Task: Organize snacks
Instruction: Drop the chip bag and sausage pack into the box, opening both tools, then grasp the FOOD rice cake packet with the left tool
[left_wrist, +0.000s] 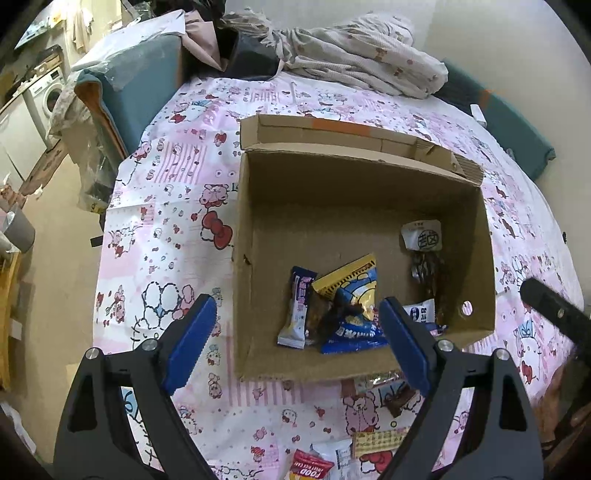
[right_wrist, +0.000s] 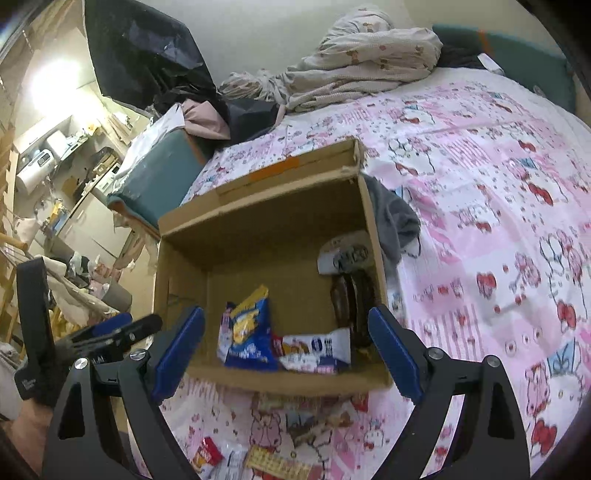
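An open cardboard box (left_wrist: 255, 221) (right_wrist: 184, 258) sits on the pink patterned bedspread. Inside lie a blue and yellow snack bag (left_wrist: 354, 291) (right_wrist: 249, 328), a white and purple bar (left_wrist: 297, 310), a white wrapped bar (right_wrist: 314, 349) and a dark pack with a white label (left_wrist: 424, 254) (right_wrist: 347, 280). Loose snacks lie in front of the box: a red packet (left_wrist: 308, 467) (right_wrist: 207, 454), a yellow packet (left_wrist: 376, 441) (right_wrist: 277, 465) and a brown one (left_wrist: 397, 397). My left gripper (left_wrist: 297, 332) is open and empty over the box's near side. My right gripper (right_wrist: 286, 343) is open and empty, above the box's near wall.
Crumpled bedding (left_wrist: 362, 51) (right_wrist: 362, 62) lies at the far end of the bed. A teal chair (left_wrist: 136, 96) (right_wrist: 159, 173) stands left of the bed. A grey cloth (right_wrist: 399, 221) lies right of the box. The other gripper shows at the right edge (left_wrist: 554, 314) and at the left (right_wrist: 92, 339).
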